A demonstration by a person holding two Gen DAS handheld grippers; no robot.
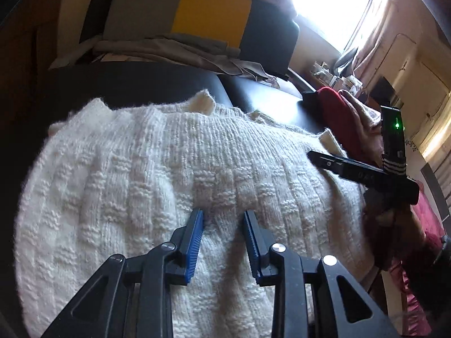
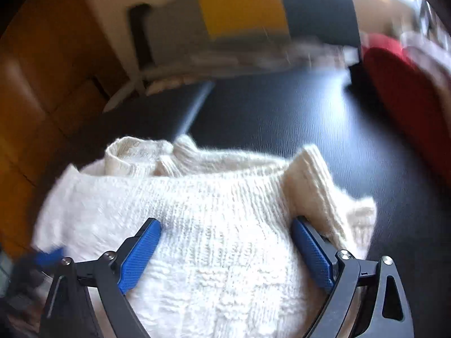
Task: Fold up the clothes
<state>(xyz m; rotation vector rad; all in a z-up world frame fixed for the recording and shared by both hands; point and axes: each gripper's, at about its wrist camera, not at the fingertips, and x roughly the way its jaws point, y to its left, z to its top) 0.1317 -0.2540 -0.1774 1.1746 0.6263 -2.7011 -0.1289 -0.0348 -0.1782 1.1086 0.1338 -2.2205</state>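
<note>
Now we see the soft, thick white sweater (image 1: pixel 169 174) lying on the dark couch (image 1: pixel 267 95). Both grippers, left (image 1: pixel 224 219) and right (image 2: pixel 225 229), are spread over it, pinching nothing. We should grab its floppy edge.

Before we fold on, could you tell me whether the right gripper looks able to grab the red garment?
Probably yes: the right gripper stands open over the sweater, with only bare black surface before the red garment.
</note>
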